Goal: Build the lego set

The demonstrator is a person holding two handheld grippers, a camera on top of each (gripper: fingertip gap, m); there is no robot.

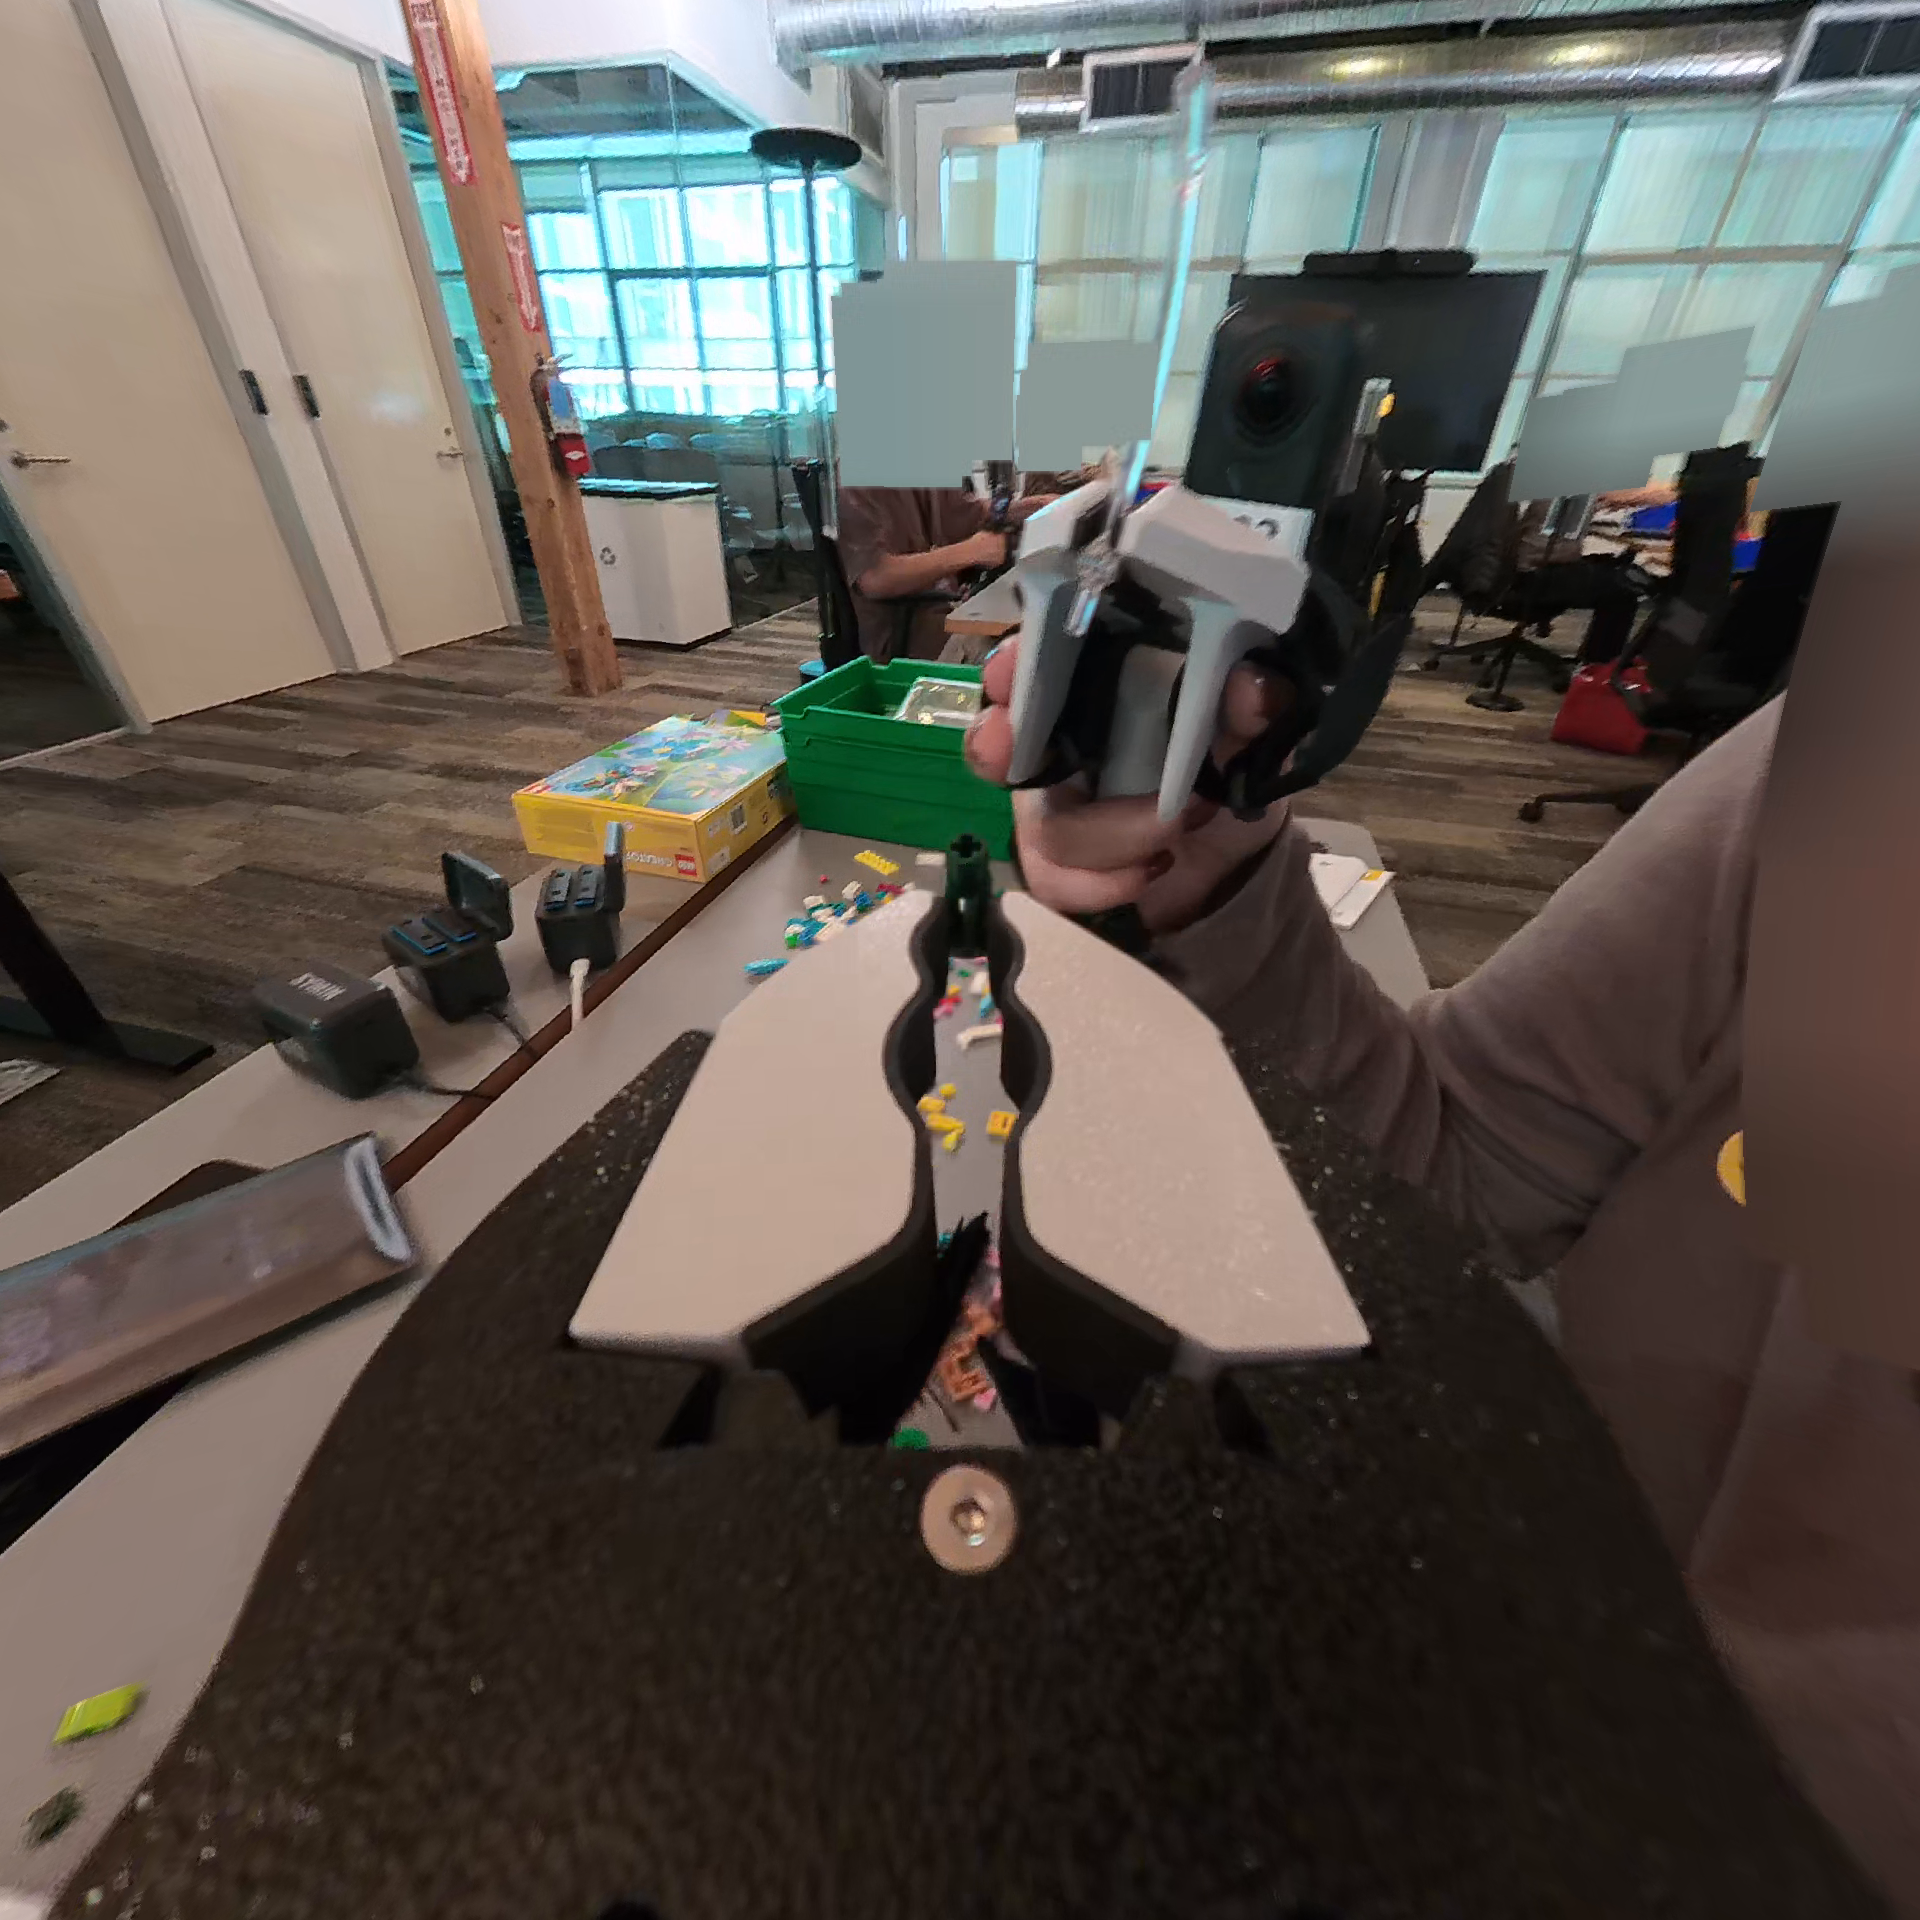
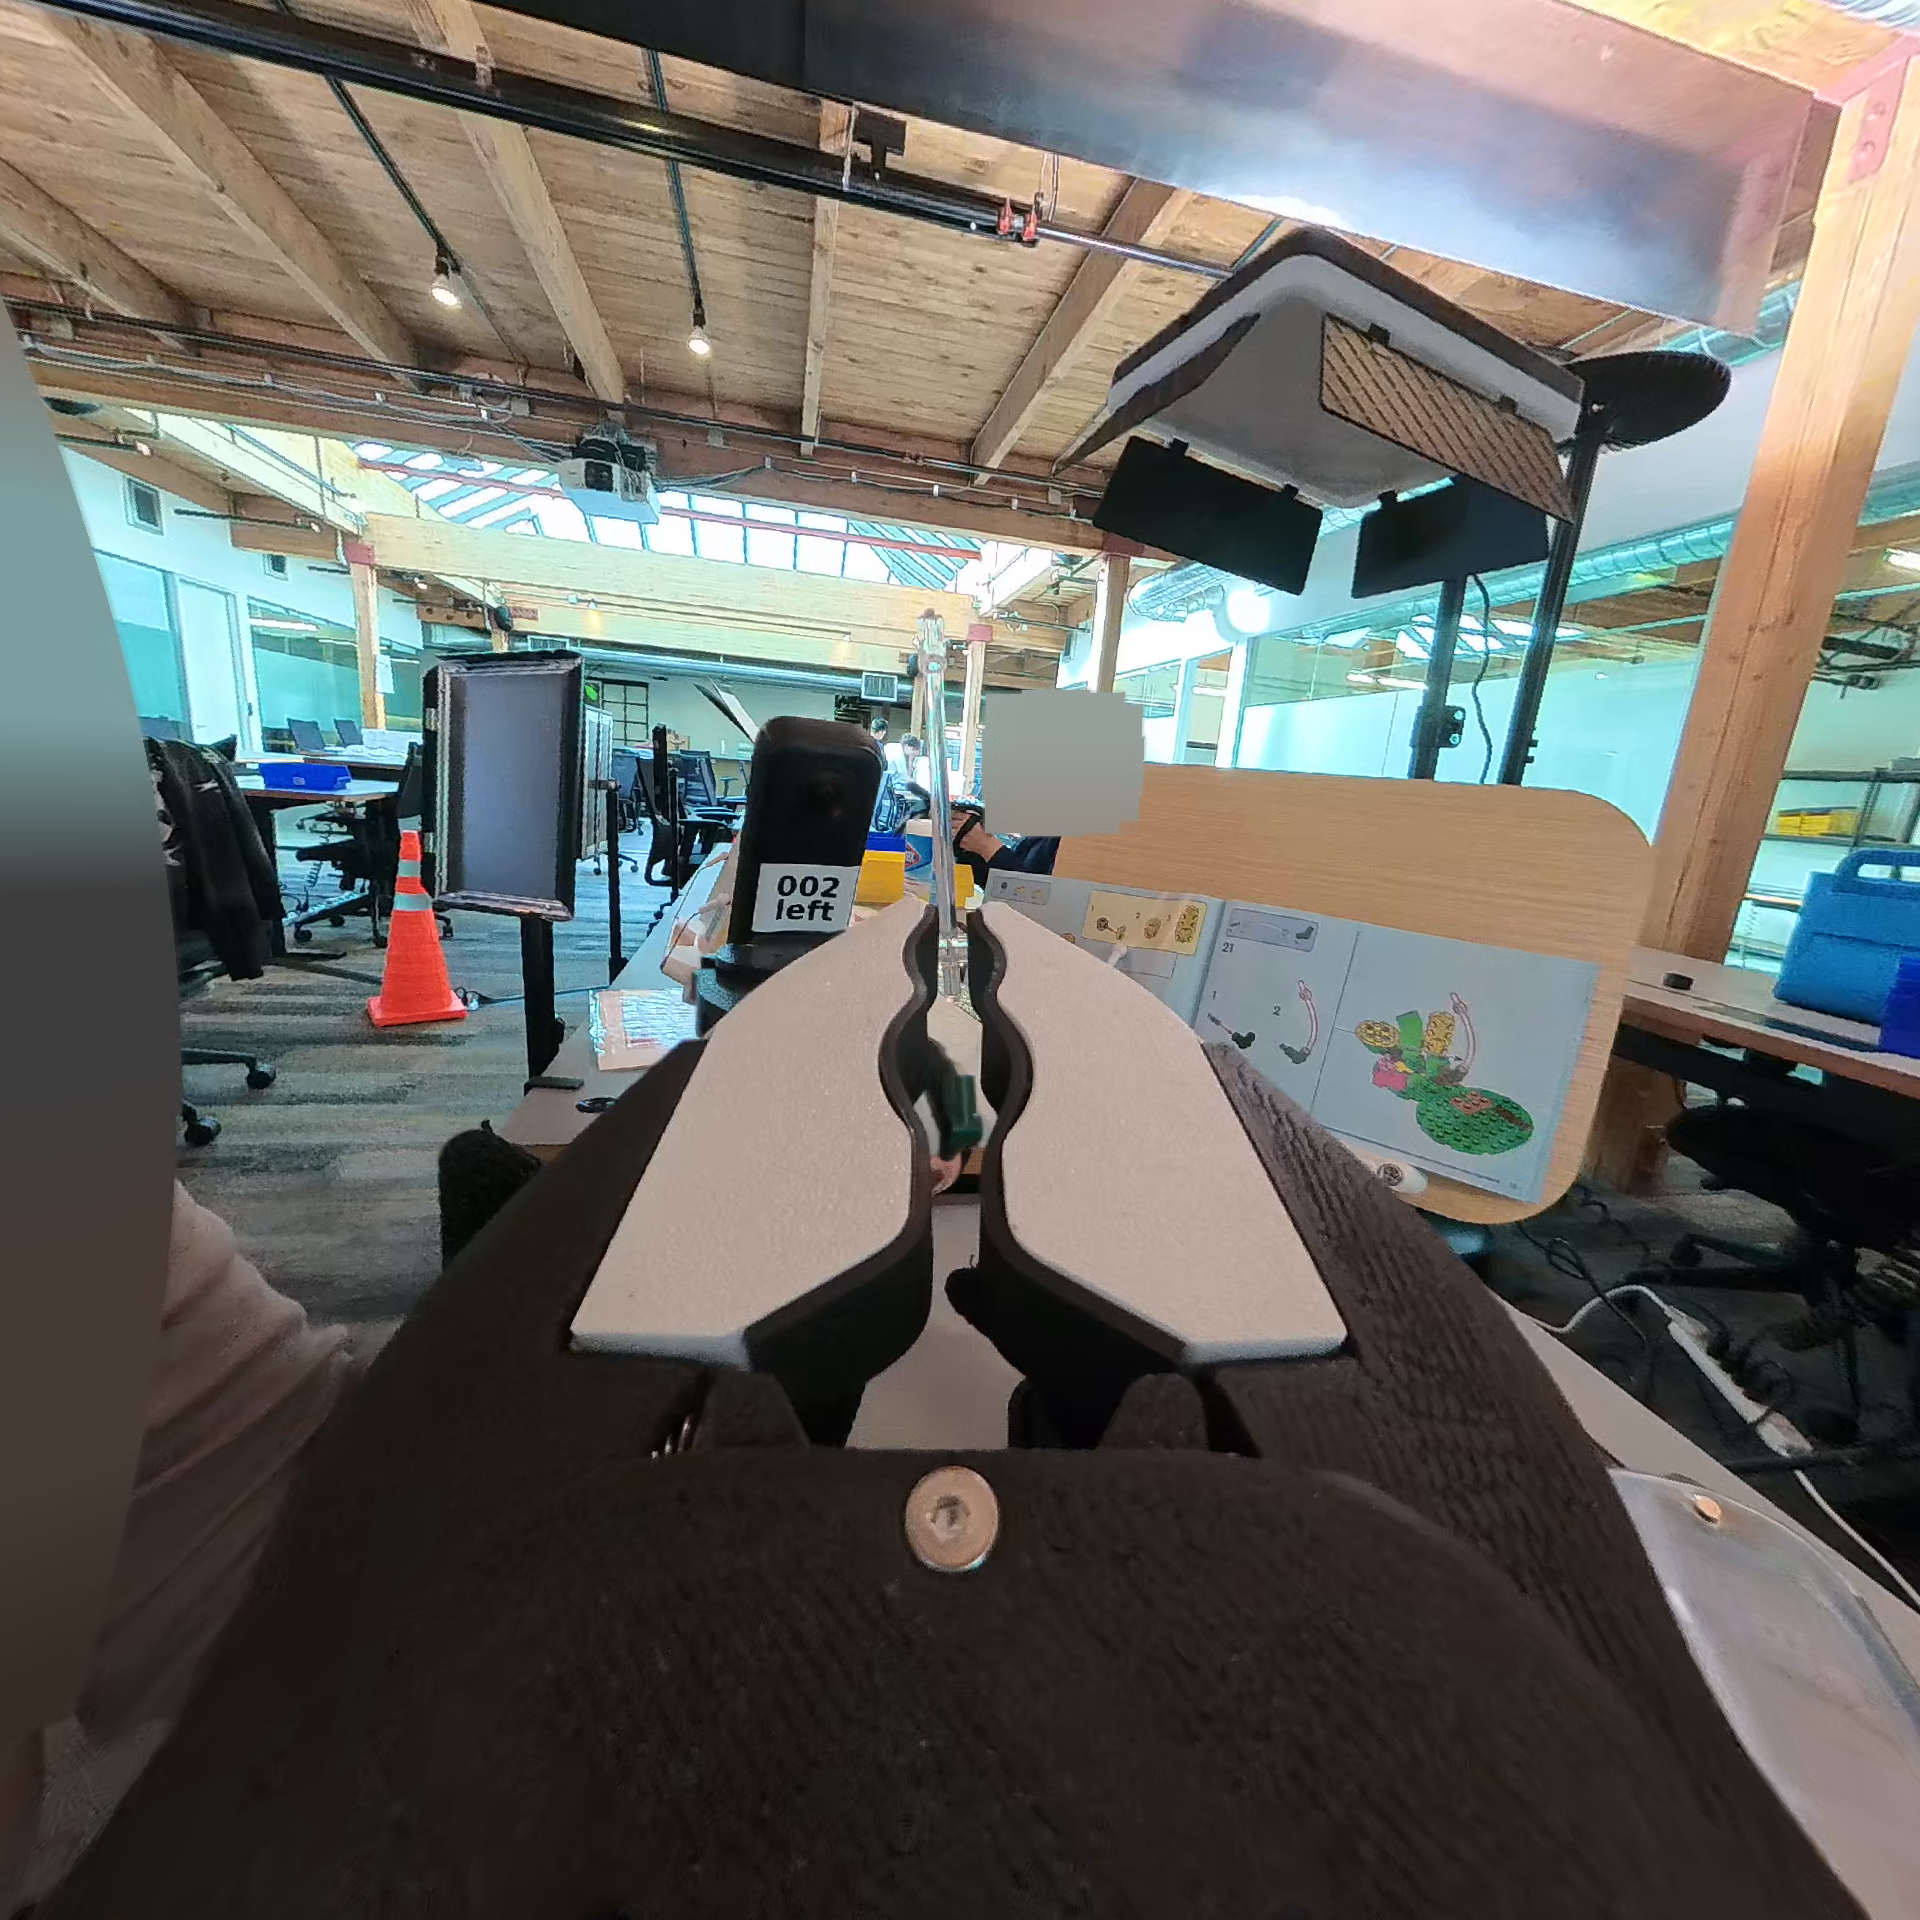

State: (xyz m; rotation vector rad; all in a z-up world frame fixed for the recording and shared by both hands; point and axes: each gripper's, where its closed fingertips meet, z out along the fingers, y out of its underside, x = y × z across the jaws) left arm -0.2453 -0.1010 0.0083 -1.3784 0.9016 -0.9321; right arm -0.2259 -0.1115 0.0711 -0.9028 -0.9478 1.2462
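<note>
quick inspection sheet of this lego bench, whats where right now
surface: grey table top, scattered small loose bricks
job's things: small dark green peg piece pinched in left tool; long clear thin rod pinched in right tool; open instruction booklet propped against a wooden board
clutter: yellow set box, stacked green plastic trays, black battery chargers
grippers: both tools shut on their pieces, raised and facing each other
cables: white charger lead; white power strip on floor
surroundings: open office, orange traffic cone, people at desks
</note>
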